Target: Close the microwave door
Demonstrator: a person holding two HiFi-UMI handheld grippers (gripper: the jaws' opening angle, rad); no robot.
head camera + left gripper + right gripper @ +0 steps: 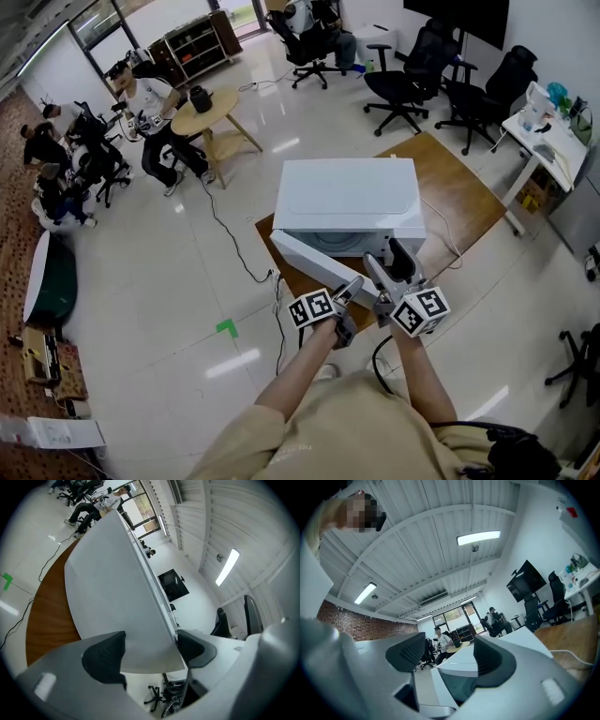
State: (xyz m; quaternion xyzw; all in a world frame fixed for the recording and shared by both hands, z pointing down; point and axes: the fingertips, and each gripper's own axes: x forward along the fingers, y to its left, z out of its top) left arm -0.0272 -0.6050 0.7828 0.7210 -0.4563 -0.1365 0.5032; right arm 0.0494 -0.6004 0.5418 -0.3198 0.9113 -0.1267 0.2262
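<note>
A white microwave (347, 202) stands on a brown wooden table (459, 187), its door (314, 262) swung out toward me at the front left. My left gripper (352, 286) is at the door's free end. In the left gripper view the door's (117, 592) corner lies between the left gripper's (150, 651) spread jaws, and the pads do not visibly press on it. My right gripper (386, 261) hovers just right of it in front of the microwave's opening, tilted slightly up. The right gripper (447, 653) is open and holds nothing; the microwave (520, 644) shows beyond its jaws.
A black cable (230, 234) runs over the white floor left of the table, near a green tape mark (226, 326). People sit by a round wooden table (211, 112) at the back left. Office chairs (403, 80) and a white desk (548, 141) stand behind and to the right.
</note>
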